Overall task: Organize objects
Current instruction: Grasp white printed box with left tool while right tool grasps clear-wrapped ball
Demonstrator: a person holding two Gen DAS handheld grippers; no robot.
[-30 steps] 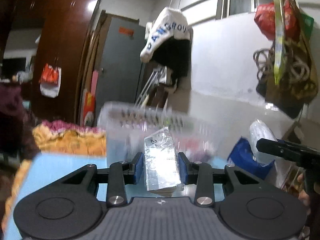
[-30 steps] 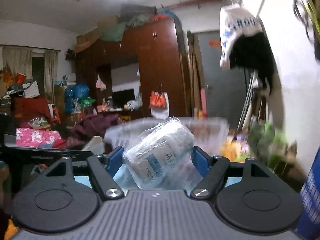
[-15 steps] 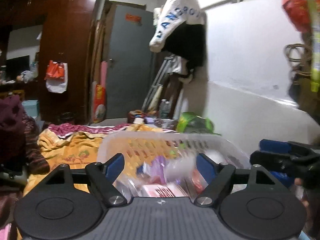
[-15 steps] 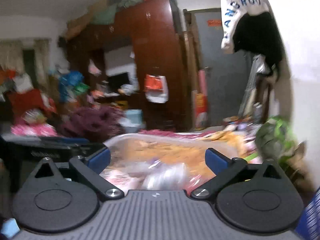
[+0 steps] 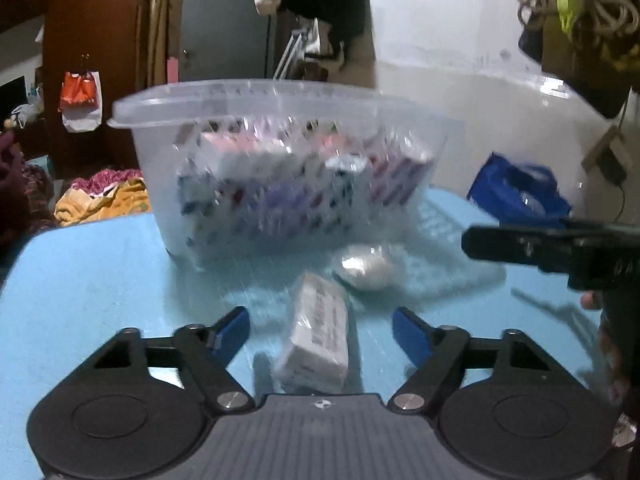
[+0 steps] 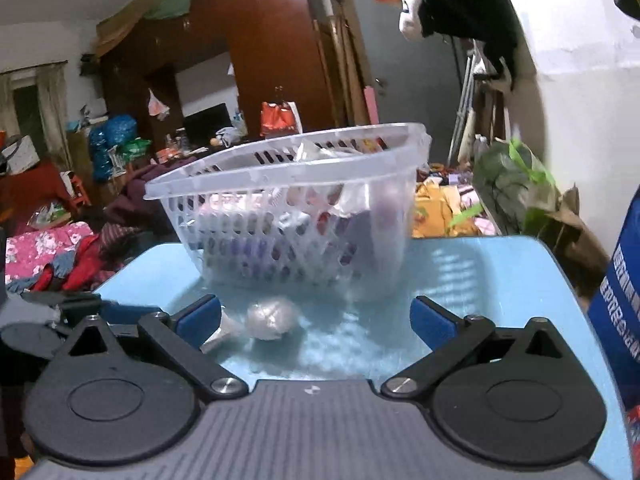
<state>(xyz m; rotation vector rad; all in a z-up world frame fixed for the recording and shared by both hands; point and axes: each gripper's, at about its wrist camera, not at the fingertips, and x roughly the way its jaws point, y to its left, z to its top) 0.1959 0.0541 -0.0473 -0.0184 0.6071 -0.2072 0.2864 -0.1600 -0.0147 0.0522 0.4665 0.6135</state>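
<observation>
A clear perforated plastic basket [image 5: 280, 104] [image 6: 288, 184] stands on the light blue table [image 5: 92, 280] and holds several packets and boxes. My left gripper [image 5: 320, 326] is open; a white wrapped box [image 5: 318, 336] lies on the table between its blue fingers. A small round clear-wrapped bundle [image 5: 370, 266] [image 6: 272, 316] lies just beyond it, in front of the basket. My right gripper [image 6: 316, 316] is open and empty, low over the table, with the bundle near its left finger. Its black body shows at the right of the left wrist view [image 5: 560, 246].
A blue bag [image 5: 520, 192] [image 6: 624, 280] stands at the table's right side. Piles of cloth [image 5: 104, 200] lie beyond the far edge. A dark wardrobe [image 6: 272, 52] and a grey door [image 5: 224, 20] are behind; a white wall [image 5: 460, 60] is on the right.
Both grippers let go of their items over the basket, opened, and came back down low over the table. The box now lies between the left fingers.
</observation>
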